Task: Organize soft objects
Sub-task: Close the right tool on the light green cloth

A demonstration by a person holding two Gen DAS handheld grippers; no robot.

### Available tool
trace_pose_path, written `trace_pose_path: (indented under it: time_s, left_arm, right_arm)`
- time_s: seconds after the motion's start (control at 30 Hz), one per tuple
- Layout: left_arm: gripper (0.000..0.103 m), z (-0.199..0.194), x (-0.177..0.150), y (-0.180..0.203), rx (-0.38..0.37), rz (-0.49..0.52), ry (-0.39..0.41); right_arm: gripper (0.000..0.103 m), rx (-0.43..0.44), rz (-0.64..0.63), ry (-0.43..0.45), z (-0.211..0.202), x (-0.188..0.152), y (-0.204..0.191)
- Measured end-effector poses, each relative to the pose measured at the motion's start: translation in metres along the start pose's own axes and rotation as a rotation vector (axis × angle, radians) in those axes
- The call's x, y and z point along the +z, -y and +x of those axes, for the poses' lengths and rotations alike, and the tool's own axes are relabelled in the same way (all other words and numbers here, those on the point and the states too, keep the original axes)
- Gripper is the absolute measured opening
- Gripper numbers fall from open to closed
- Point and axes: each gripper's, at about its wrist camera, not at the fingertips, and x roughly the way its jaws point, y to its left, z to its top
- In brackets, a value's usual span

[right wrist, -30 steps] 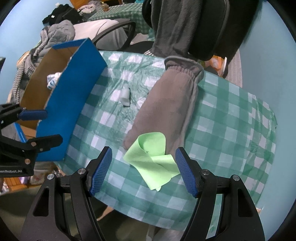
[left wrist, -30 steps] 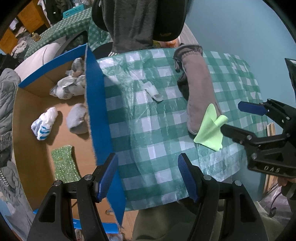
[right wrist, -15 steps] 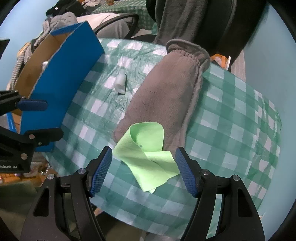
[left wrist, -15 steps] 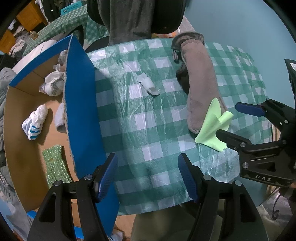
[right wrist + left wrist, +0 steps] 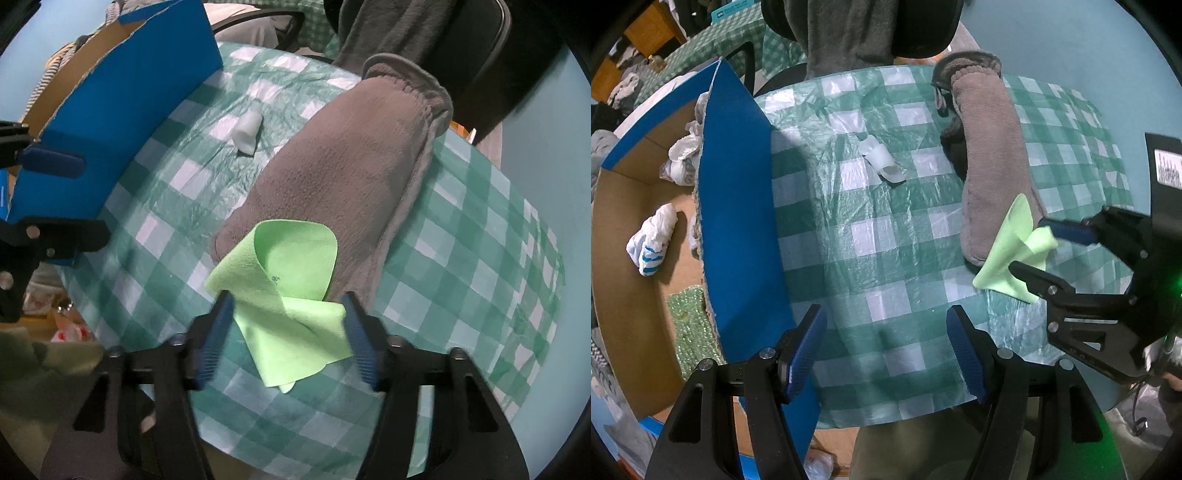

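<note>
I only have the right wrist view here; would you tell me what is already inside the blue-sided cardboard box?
Observer: The left wrist view looks into the cardboard box: a white sock with blue stripes lies on its floor.
Operator: Thank you. Anything else in there?
Observer: A green sparkly cloth lies nearer the camera, and crumpled white-grey pieces sit at the far end.
Operator: And is the left gripper holding anything?
Observer: No, the left gripper is open and empty over the checked tablecloth.
</note>
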Motion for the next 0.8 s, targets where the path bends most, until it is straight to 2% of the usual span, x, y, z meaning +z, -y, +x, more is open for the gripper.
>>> trace_pose_path:
  time_s: [0.03, 0.07, 0.13, 0.23, 0.53, 0.8]
  left_arm:
    - [0.069, 0.000, 0.001, 0.000, 0.000, -0.003, -0.002]
    - [0.069, 0.001, 0.001, 0.000, 0.000, -0.004, -0.003]
    - [0.069, 0.001, 0.003, 0.000, 0.003, -0.007, -0.004]
    - [0.069, 0.002, 0.006, 0.000, 0.004, -0.013, -0.008]
    - [0.069, 0.007, 0.023, -0.007, 0.000, -0.034, -0.020]
    - [0.069, 0.012, 0.045, -0.016, -0.017, -0.076, -0.032]
  right_arm:
    - [0.041, 0.009, 0.005, 0.001, 0.001, -0.002, 0.002]
    - [0.029, 0.013, 0.011, -0.001, 0.002, -0.003, 0.003]
    - [0.015, 0.022, 0.027, -0.004, 0.002, -0.006, 0.007]
    - [0.010, 0.067, 0.070, 0.012, -0.005, -0.011, 0.017]
    - [0.008, 0.070, 0.237, 0.075, -0.029, -0.026, 0.060]
    - [0.008, 0.023, 0.407, 0.077, -0.027, -0.034, 0.110]
